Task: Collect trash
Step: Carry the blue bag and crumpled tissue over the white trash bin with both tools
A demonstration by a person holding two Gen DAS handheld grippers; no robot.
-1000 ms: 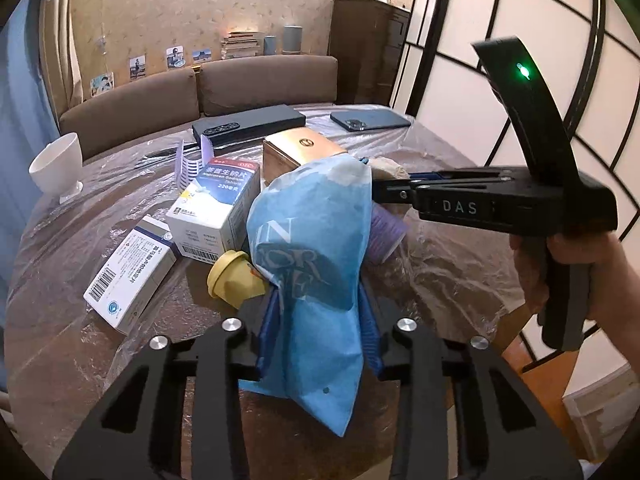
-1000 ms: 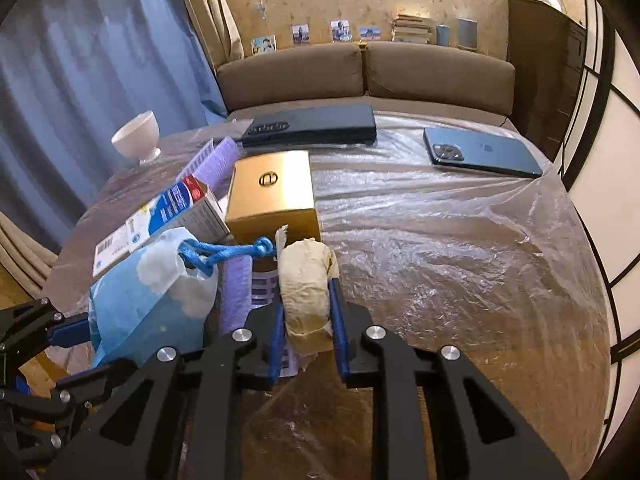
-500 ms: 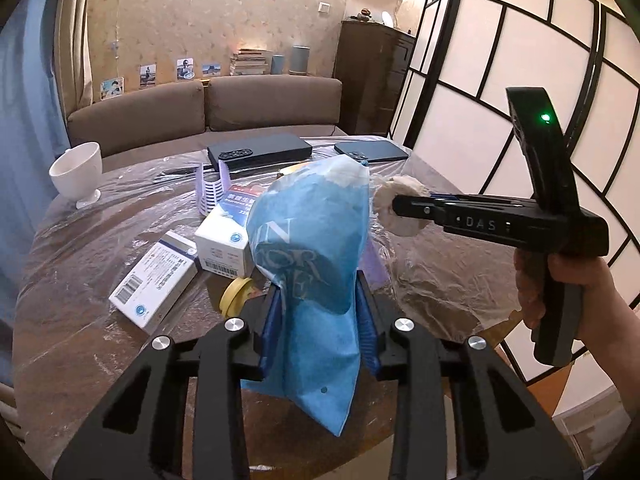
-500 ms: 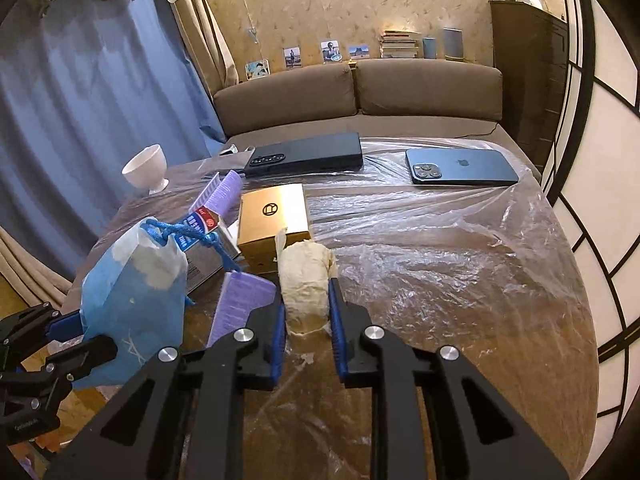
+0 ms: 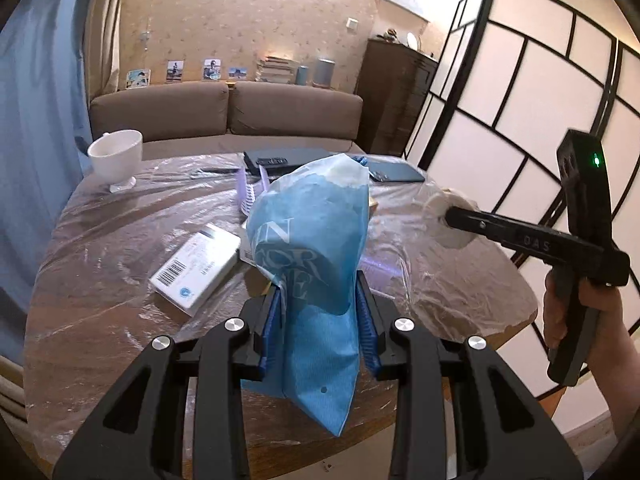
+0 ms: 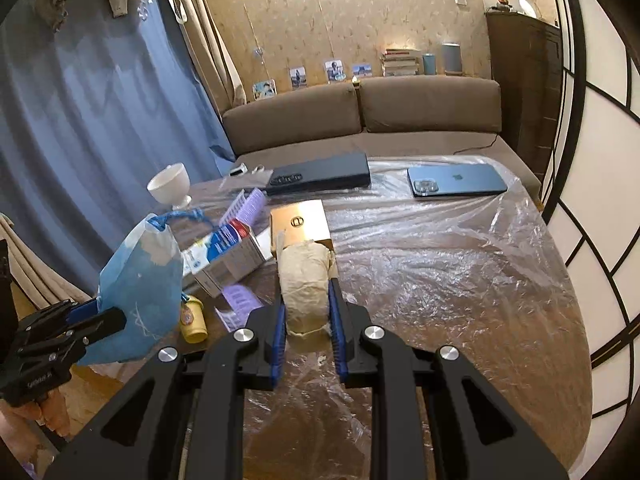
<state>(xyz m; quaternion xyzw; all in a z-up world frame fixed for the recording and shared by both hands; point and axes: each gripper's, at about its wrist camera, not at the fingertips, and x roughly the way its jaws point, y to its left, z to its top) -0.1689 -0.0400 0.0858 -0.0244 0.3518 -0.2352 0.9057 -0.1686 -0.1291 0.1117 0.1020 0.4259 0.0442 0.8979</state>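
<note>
My left gripper (image 5: 318, 320) is shut on a blue drawstring bag (image 5: 316, 248) and holds it upright above the table's near edge; the bag also shows in the right wrist view (image 6: 140, 284). My right gripper (image 6: 306, 316) is shut on a crumpled beige paper wad (image 6: 305, 280), lifted above the table; the wad also shows in the left wrist view (image 5: 448, 216), to the right of the bag and apart from it.
The round table under plastic film (image 6: 440, 280) carries medicine boxes (image 5: 196, 268) (image 6: 228, 252), a gold box (image 6: 300, 226), a purple comb (image 6: 248, 204), a yellow cap (image 6: 194, 318), a white cup (image 5: 116, 158), a black case (image 6: 320, 174) and a phone (image 6: 456, 180).
Both grippers rose and pulled back from the table, carrying the bag and the paper wad. The wad moved away to the right of the bag.
</note>
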